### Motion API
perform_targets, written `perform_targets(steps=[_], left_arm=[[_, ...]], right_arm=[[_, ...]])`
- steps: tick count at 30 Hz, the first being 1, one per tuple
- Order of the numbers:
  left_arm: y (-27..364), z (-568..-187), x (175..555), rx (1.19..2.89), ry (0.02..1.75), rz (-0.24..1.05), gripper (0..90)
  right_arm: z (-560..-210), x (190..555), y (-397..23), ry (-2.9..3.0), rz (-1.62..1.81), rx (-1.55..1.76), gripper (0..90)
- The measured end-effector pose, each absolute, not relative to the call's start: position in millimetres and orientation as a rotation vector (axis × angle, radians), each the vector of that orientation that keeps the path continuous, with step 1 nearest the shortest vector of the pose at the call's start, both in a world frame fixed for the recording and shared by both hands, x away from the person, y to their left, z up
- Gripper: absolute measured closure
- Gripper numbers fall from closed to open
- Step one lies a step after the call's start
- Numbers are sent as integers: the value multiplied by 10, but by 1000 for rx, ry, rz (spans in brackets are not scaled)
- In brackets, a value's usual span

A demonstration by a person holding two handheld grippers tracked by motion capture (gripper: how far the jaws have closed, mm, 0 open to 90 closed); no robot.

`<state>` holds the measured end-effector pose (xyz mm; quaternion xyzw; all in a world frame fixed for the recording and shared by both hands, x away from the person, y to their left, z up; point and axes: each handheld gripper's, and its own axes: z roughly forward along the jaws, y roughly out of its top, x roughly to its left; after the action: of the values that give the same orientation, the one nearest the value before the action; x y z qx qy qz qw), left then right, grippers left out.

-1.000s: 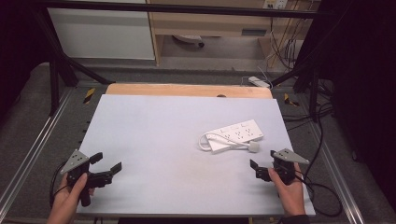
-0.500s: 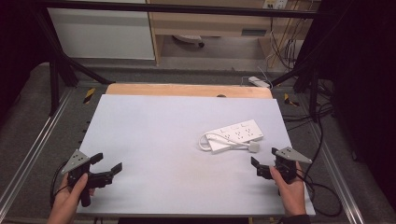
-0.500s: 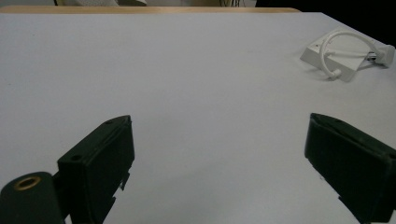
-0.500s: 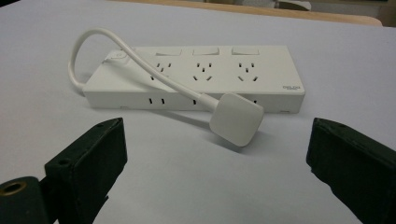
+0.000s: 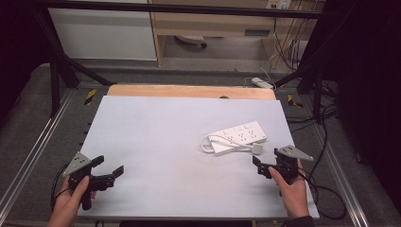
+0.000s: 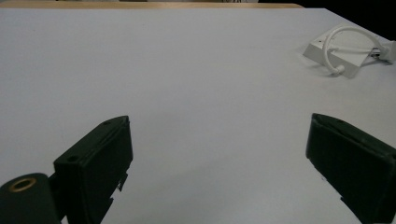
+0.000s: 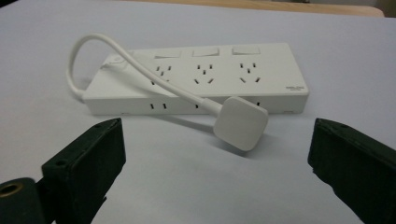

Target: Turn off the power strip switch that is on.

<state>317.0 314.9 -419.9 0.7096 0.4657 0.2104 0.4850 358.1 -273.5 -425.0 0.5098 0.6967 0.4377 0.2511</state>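
Note:
A white power strip [image 5: 239, 136] lies on the right half of the white table mat [image 5: 165, 142], its short cable looped over it and ending in a flat white plug [image 5: 257, 148]. My right gripper [image 5: 259, 165] is held just in front of the plug, open and empty. In the right gripper view the power strip [image 7: 210, 74] and plug [image 7: 240, 122] lie close ahead between the wide-apart jaws of the right gripper [image 7: 218, 125]. My left gripper [image 5: 108, 165] hovers near the mat's front left, open and empty. The left gripper [image 6: 219, 126] faces bare mat, with the power strip [image 6: 345, 53] far off.
A wooden table edge [image 5: 189, 91] runs along the back of the mat. Metal rails [image 5: 28, 156] flank the table on both sides. Black cables [image 5: 321, 189] trail off the right side. Another white power strip [image 5: 261, 83] lies on the floor behind.
The right gripper has crept slightly forward toward the plug. The left gripper has stayed in place, and the power strip has not moved.

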Motion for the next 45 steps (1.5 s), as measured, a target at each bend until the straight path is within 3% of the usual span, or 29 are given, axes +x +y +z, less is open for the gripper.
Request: perform_targets(steps=[28, 40, 45], left_arm=[[3129, -4224, 3177, 1753, 1135, 505, 69], [3128, -4230, 3179, 1755, 1134, 500, 68], [3124, -4233, 3179, 1757, 1135, 499, 69]], right_arm=[[-3847, 4009, -2700, 1942, 1211, 1338, 49], [-3759, 4172, -2669, 1915, 1240, 1323, 154], [-3747, 4217, -2655, 1908, 1250, 1306, 291]])
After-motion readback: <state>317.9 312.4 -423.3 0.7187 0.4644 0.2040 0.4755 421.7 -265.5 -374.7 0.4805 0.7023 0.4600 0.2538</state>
